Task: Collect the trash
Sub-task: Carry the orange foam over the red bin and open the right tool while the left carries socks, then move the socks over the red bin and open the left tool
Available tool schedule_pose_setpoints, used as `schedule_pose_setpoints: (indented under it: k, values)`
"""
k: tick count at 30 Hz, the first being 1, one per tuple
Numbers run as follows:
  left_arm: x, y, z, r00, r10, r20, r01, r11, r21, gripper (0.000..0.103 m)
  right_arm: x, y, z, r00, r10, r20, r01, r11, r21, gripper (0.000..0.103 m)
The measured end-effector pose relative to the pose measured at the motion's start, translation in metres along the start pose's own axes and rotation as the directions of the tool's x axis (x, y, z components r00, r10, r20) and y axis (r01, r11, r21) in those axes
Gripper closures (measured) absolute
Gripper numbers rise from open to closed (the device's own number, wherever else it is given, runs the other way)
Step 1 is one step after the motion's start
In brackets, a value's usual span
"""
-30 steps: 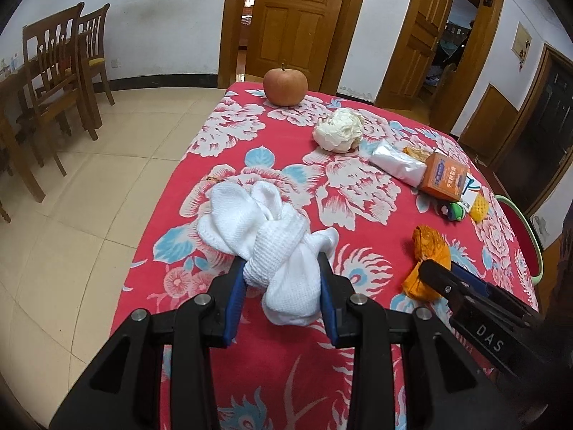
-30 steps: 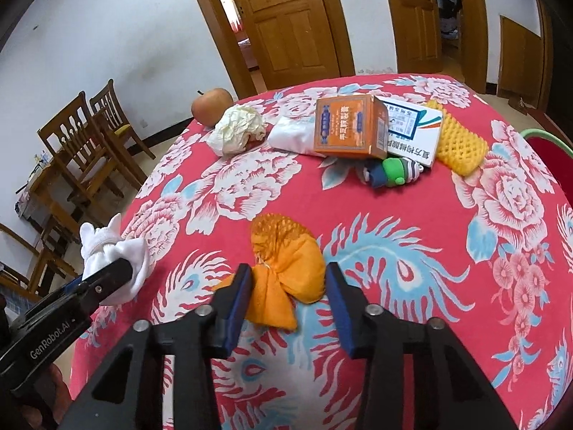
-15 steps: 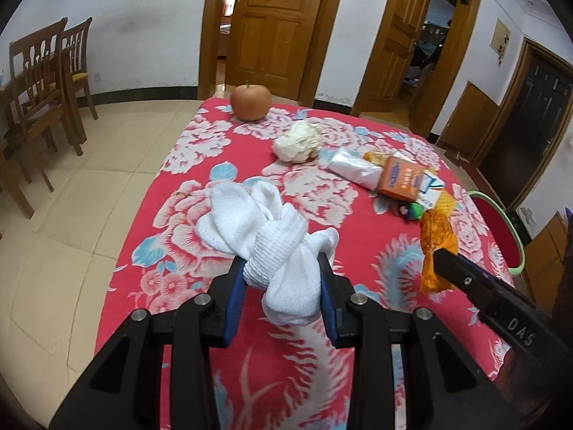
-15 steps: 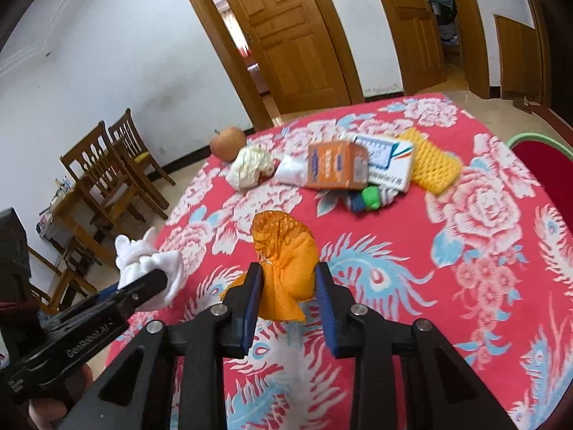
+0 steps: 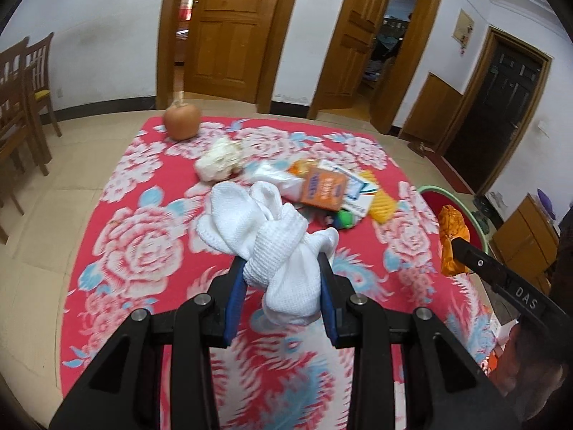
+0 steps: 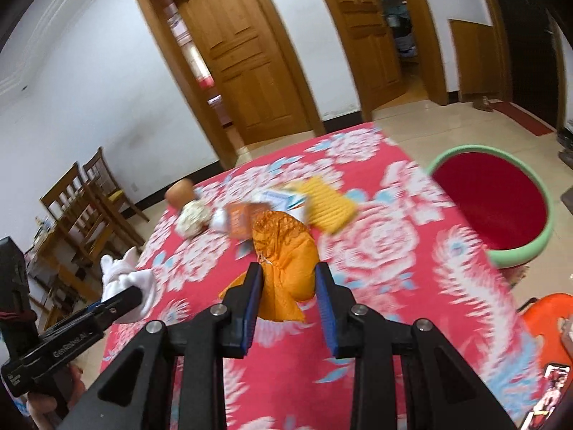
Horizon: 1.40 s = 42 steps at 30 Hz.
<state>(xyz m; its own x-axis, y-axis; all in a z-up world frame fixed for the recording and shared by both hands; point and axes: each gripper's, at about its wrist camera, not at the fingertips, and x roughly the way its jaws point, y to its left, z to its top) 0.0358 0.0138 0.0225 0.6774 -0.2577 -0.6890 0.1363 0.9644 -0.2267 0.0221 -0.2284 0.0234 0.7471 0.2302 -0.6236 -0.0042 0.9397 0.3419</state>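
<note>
Domestic interior, most likely a dining or living room of a home. Indicated by: panelled wooden doors (image 5: 229, 32) in wooden frames, white plastered walls, tiled floor (image 5: 43, 215), wooden dining chairs (image 6: 89, 208) at the side, desk covered with a red floral cloth (image 5: 136, 251), an apple (image 5: 181, 120) near its far edge, low wooden cabinet (image 5: 526, 236) against the wall.

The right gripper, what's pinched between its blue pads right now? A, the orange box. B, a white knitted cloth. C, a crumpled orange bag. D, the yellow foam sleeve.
C: in the right wrist view the right gripper has both blue pads pressed against the crumpled orange bag, which hangs clear of the tablecloth; the white knitted cloth is in the left gripper.
</note>
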Motion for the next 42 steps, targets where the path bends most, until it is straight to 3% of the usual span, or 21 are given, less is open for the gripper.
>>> schedule_pose_setpoints:
  k: [10, 23, 34, 42]
  values:
    - [0.025, -0.05, 0.012, 0.998, -0.057, -0.026, 0.059, 0.995, 0.075, 0.066, -0.013, -0.08, 0.023, 0.991, -0.129, 0.04, 0.124, 0.987, 0.103, 0.068]
    - [0.064, -0.114, 0.025, 0.992, -0.11, -0.068, 0.12, 0.977, 0.177, 0.066, 0.0, -0.163, 0.035, 0.972, -0.234, 0.004, 0.228, 0.95, 0.213, 0.065]
    - [0.096, -0.178, 0.035, 0.982, -0.157, -0.101, 0.179, 0.947, 0.268, 0.066, -0.003, -0.212, 0.041, 0.967, -0.254, 0.004, 0.241, 0.922, 0.304, 0.055]
    - [0.115, -0.223, 0.039, 0.976, -0.184, -0.114, 0.212, 0.915, 0.342, 0.066, -0.022, -0.22, 0.043, 0.966, -0.253, 0.042, 0.225, 0.914, 0.338, 0.051]
